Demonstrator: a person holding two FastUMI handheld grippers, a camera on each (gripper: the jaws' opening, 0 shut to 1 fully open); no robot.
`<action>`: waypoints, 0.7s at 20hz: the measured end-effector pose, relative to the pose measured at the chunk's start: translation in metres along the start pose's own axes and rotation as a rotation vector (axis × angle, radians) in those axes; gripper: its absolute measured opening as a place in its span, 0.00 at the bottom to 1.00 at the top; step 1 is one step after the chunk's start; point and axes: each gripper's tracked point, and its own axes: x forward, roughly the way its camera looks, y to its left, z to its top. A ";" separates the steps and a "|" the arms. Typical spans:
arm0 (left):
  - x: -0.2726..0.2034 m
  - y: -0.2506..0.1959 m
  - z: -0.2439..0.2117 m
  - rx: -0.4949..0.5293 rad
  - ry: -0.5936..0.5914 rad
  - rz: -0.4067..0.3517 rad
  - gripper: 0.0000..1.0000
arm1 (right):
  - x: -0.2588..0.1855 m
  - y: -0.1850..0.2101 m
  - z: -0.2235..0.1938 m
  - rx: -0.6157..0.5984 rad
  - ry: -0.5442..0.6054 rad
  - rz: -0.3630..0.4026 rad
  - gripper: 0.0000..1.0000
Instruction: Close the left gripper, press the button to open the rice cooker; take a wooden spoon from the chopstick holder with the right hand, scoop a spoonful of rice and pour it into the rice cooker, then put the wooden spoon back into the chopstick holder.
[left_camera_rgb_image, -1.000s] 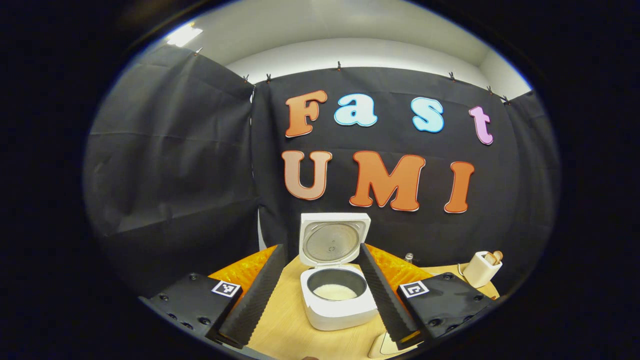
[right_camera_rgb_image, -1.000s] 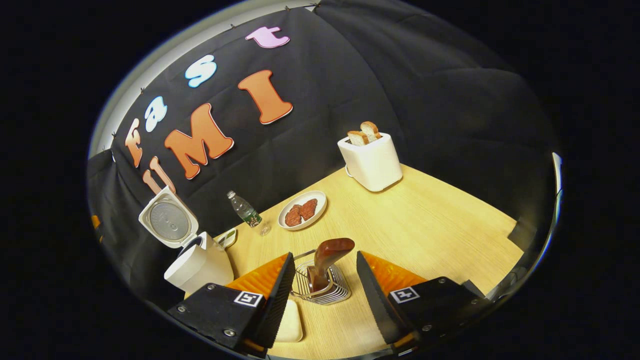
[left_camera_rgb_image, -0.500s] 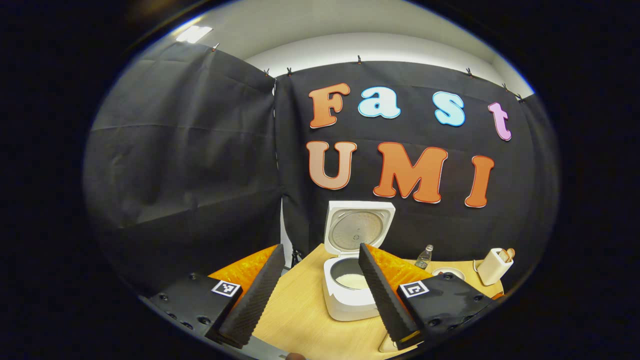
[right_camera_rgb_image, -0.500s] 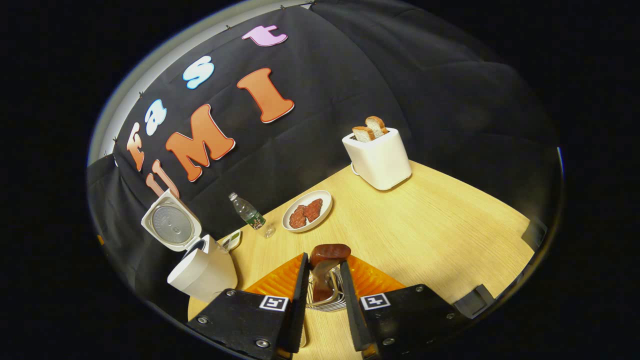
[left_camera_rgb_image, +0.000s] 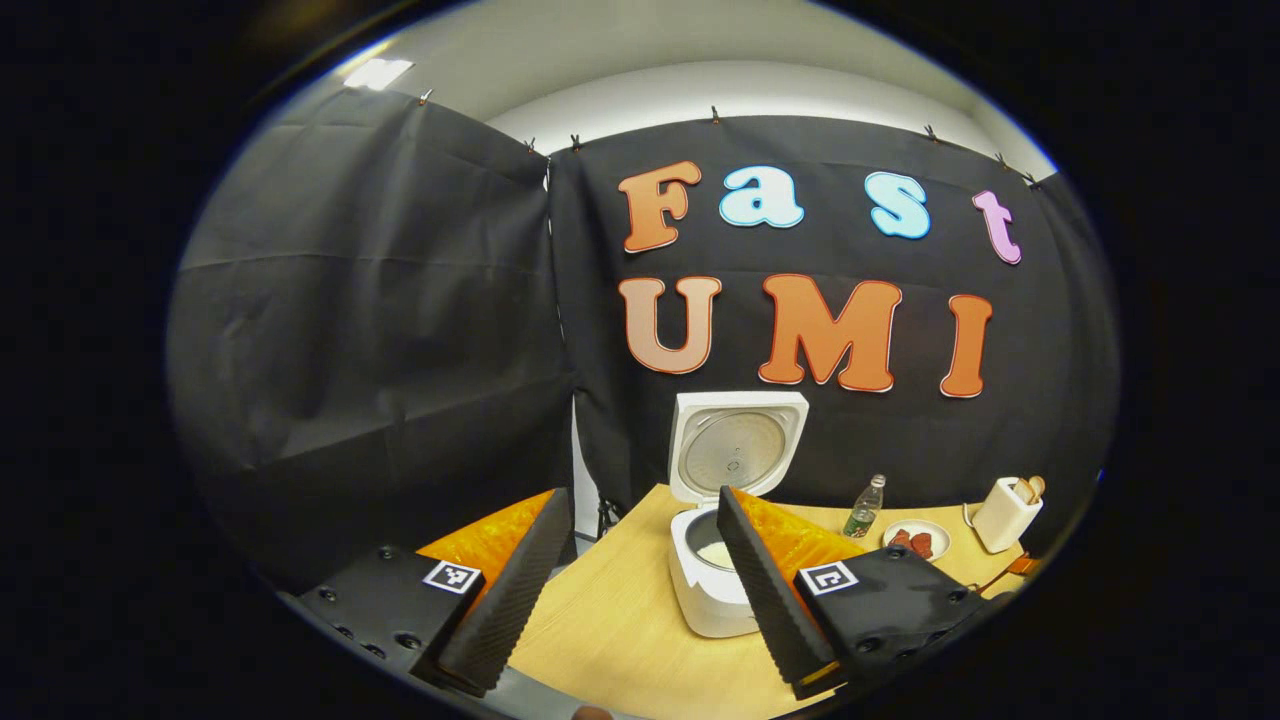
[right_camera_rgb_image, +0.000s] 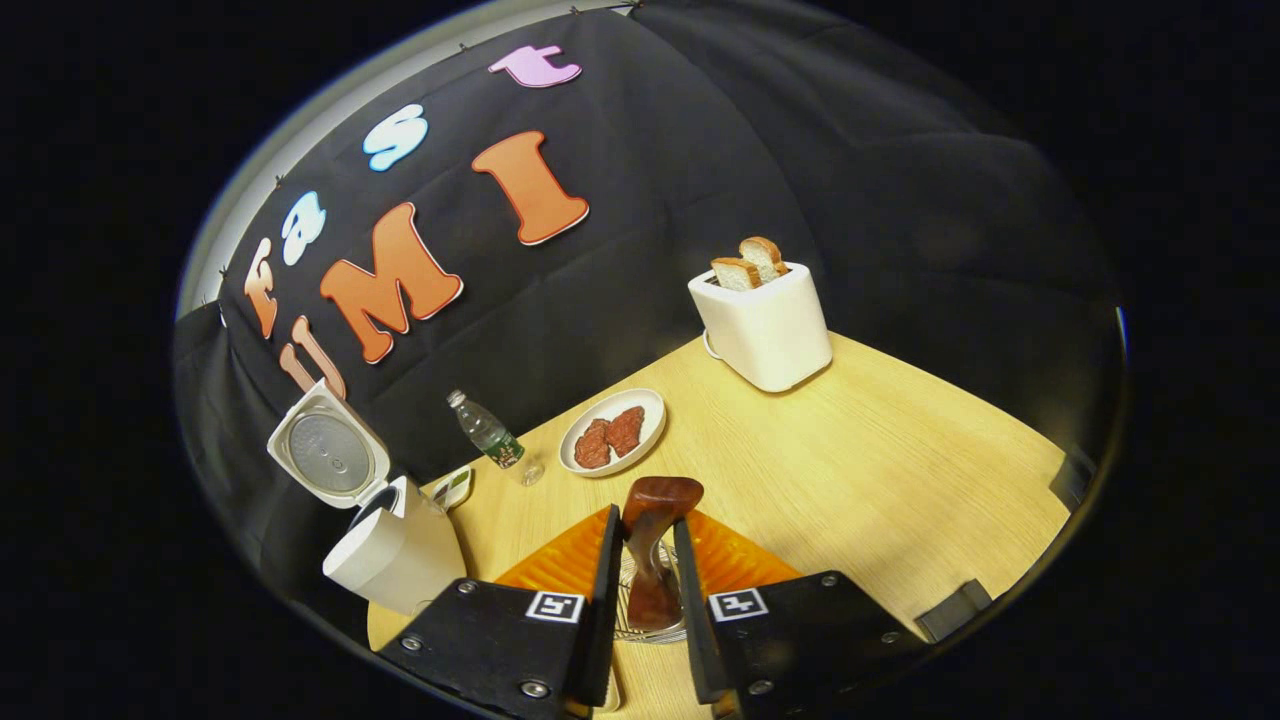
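Right hand-held gripper (right_camera_rgb_image: 645, 590) pinches the wooden spoon (right_camera_rgb_image: 650, 540) low in the frame, right above the chopstick holder (right_camera_rgb_image: 640, 610). Left hand-held gripper (left_camera_rgb_image: 640, 590) sits spread, clear of the open rice cooker (left_camera_rgb_image: 715, 560).

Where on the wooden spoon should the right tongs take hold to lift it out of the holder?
Grip the wooden spoon on its narrow handle just below the broad top end, coming from above, one finger on each side. It stands nearly upright in the wire chopstick holder, so only that upper part is free. The right tongs already flank it there.
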 end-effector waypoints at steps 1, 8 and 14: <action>0.002 0.003 -0.001 0.006 -0.002 -0.003 0.99 | -0.001 0.004 -0.003 -0.006 0.006 0.000 0.28; 0.031 0.006 0.004 0.010 -0.018 -0.099 0.99 | -0.030 0.037 0.012 -0.122 -0.067 -0.050 0.17; 0.061 0.020 0.008 -0.003 -0.026 -0.193 0.99 | -0.077 0.077 0.040 -0.160 -0.172 -0.089 0.13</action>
